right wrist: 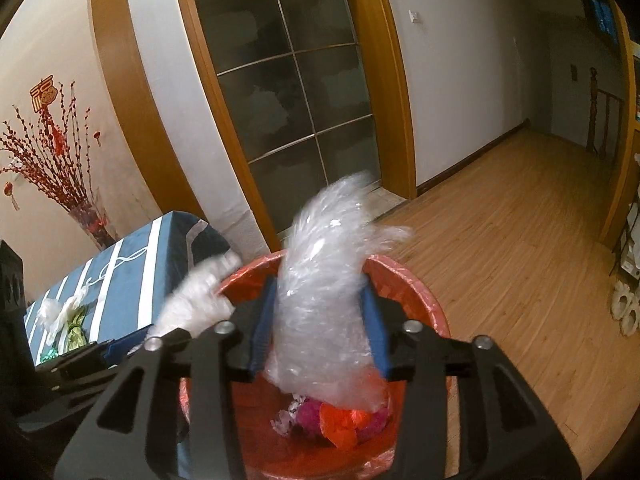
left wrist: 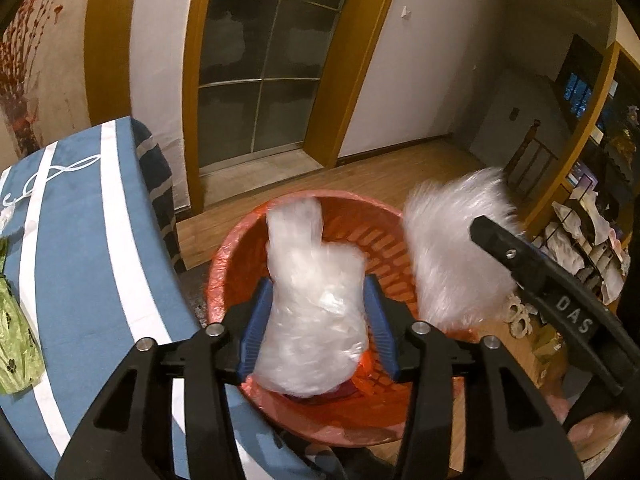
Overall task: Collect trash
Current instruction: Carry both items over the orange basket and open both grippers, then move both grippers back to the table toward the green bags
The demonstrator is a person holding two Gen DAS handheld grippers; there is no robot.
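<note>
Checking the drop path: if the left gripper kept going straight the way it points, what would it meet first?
Probably the clear plastic wad already between the left gripper fingers, then the inside of the red bin beyond it; depth past the wad is unclear.

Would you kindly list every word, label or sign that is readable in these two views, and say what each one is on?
"DAS": white letters on the black arm of the right gripper, seen in the left wrist view.
Red and gold wall ornament: it looks like one Chinese character, too blurred to read for certain.
Nothing else is legible; no print shows on either plastic bag or the red bin.
</note>
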